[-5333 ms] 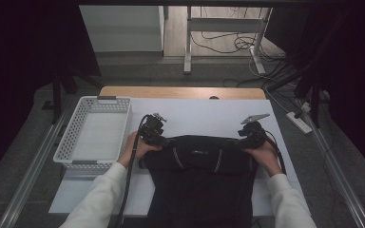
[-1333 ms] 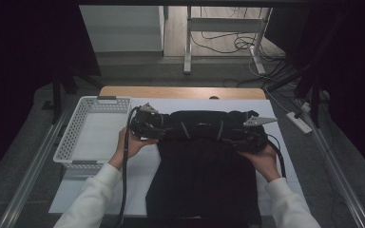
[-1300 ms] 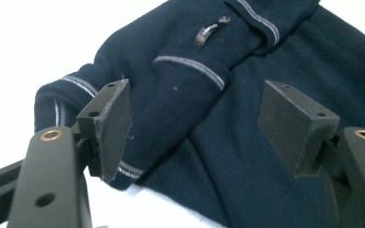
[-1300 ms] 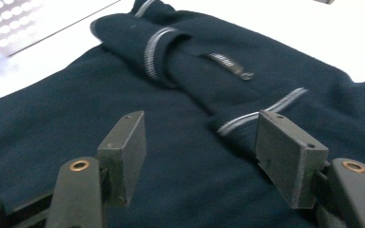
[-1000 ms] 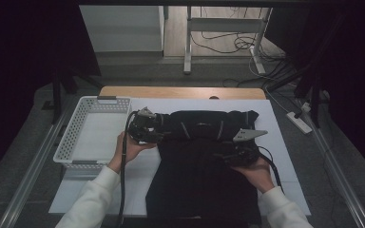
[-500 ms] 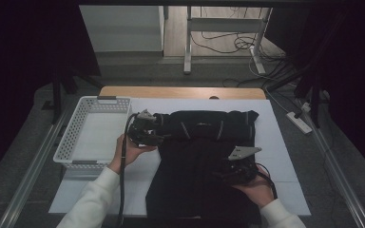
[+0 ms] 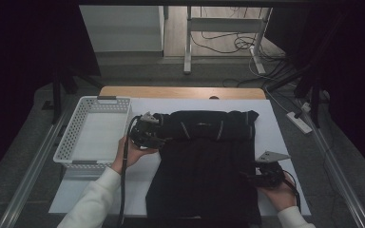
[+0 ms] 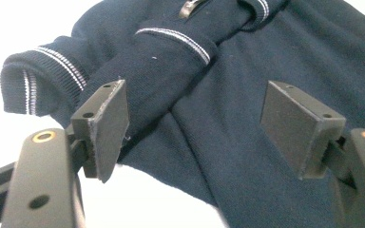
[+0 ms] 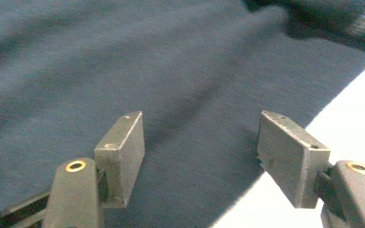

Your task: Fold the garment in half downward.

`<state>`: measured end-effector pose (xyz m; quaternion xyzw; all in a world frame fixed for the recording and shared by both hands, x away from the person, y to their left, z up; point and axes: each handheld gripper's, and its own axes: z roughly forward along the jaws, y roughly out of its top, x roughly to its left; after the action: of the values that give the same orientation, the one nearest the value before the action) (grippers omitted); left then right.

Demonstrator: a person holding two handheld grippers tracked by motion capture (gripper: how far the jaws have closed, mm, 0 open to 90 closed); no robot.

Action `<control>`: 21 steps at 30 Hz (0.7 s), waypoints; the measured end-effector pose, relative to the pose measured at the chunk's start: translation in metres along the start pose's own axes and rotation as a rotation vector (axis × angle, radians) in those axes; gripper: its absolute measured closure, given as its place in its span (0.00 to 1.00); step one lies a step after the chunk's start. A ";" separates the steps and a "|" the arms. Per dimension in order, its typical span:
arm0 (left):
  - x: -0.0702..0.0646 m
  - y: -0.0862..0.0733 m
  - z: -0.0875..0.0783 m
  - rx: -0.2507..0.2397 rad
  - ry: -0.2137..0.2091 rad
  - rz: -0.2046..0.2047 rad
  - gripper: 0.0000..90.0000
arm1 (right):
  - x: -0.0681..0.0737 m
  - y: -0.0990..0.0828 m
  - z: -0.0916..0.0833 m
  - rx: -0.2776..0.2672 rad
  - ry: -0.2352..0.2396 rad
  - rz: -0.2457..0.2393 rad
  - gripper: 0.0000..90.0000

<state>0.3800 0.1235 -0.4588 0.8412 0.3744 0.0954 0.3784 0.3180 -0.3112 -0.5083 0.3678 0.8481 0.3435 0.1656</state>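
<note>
While the dark navy knitted sweater with thin white stripes at its cuffs [image 7: 204,161] lies spread on the white tabletop [image 7: 285,128], you have, as I judge it, only the opening folds behind you: both sleeves are laid across the chest as a thick band along the far edge, one striped cuff [image 8: 176,40] resting over the other sleeve, while the body below stays flat and unfolded toward you. Folding that body into a compact bundle looks like what remains, and perhaps placing it in the white perforated plastic basket [image 7: 76,137] that stands just beside the sweater at your left. Your left tool [image 7: 153,135] sits at the left end of the sleeve band, its jaws spread wide astride the folded sleeve edge, with neither pad pressing the knit. Your right tool [image 7: 252,176] is low at the sweater's right side edge, near the hem; its jaws are likewise spread, hovering over cloth and bare tabletop, pinching nothing that I can see.
</note>
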 end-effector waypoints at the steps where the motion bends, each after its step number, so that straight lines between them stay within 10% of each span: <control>1: 0.000 0.000 0.000 0.000 0.000 0.001 0.28 | -0.003 -0.001 0.000 0.001 -0.009 0.009 0.37; 11: 0.000 -0.001 -0.001 0.004 0.000 0.003 0.28 | -0.013 -0.004 0.005 0.035 -0.071 0.035 0.36; 21: 0.001 -0.002 -0.004 0.002 0.001 0.008 0.28 | -0.010 0.000 0.007 0.065 0.027 0.038 0.72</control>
<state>0.3776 0.1271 -0.4575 0.8429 0.3713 0.0969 0.3772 0.3286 -0.3159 -0.5130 0.3845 0.8537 0.3238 0.1356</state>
